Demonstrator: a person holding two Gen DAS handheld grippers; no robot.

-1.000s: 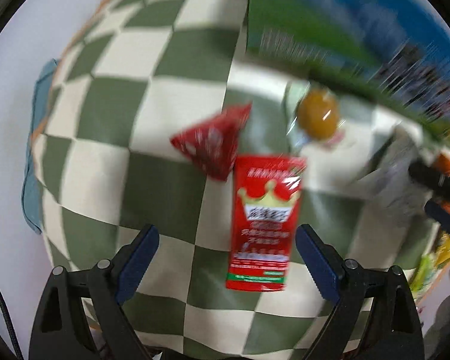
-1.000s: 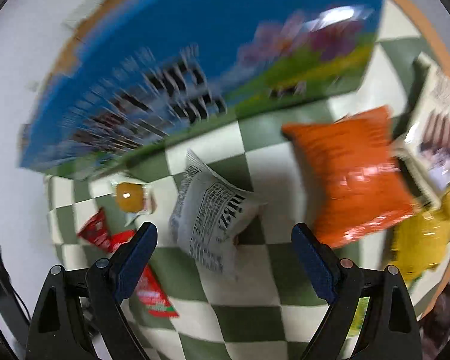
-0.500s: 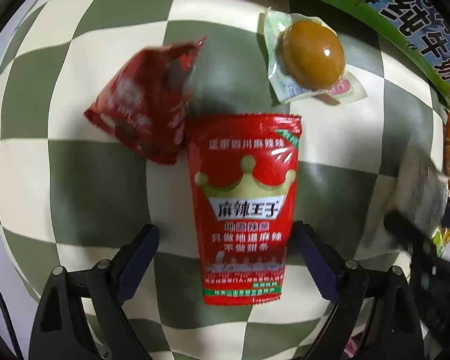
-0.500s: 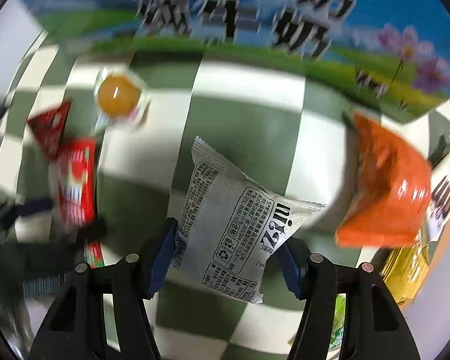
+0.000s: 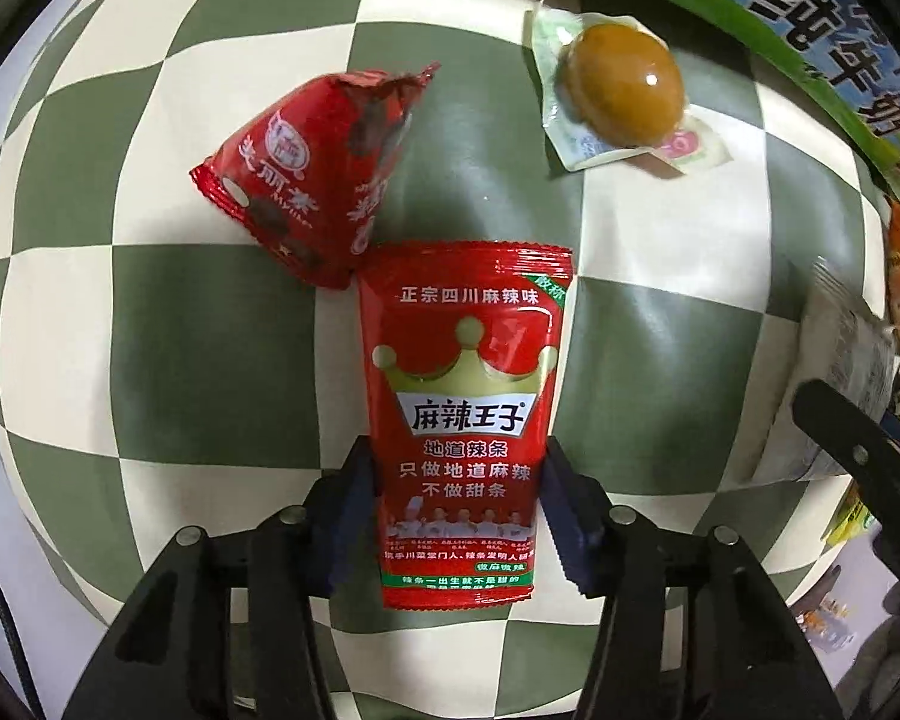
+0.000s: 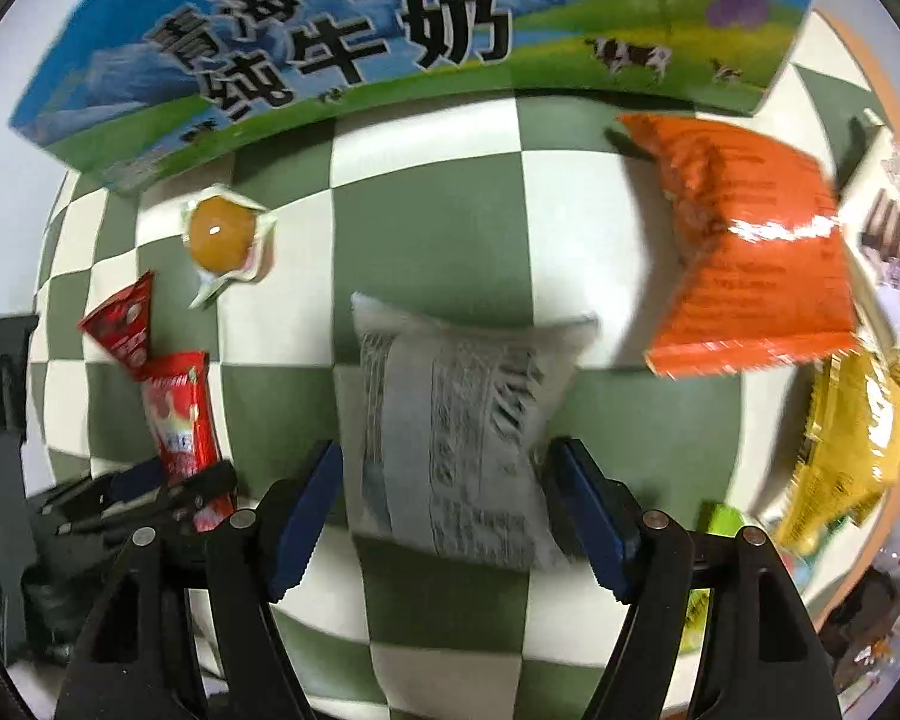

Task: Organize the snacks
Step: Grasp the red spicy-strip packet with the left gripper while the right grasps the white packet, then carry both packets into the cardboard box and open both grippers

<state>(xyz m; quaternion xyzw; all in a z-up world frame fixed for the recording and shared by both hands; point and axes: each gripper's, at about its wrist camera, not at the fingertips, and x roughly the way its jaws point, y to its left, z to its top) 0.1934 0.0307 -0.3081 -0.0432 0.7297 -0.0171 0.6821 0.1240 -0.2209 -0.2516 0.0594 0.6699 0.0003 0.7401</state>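
On the green-and-cream chequered table (image 5: 222, 360), going from the left: a red foil pyramid-shaped snack packet (image 5: 312, 180) lies just touching the top left corner of a flat red plastic sachet with a gold crown (image 5: 465, 420). The left gripper (image 5: 456, 516) straddles the sachet's near half; its jaws are closing, and the blue pads look pressed against both long edges. The sachet looks light, thin and glossy, so it may bow or slide; the side edges are a fair place to take it, better lower on the sealed margin.

Farther off to the right lies a brown braised egg in a clear vacuum pouch (image 5: 621, 93), smooth and probably slippery. Beyond it stands a blue-and-green printed milk carton box (image 6: 390, 30); I cannot tell what is inside.

Right again, the right gripper (image 6: 444, 504) pinches the near end of a puffy grey-white printed pillow bag (image 6: 456, 414), jaws partly drawn in against its sides. It looks air-filled and soft, so a hard squeeze could crush the contents.

Further right lie an orange foil bag (image 6: 750, 252), a yellow crinkled packet (image 6: 852, 438), and a white box picturing chocolate bars (image 6: 888, 240).
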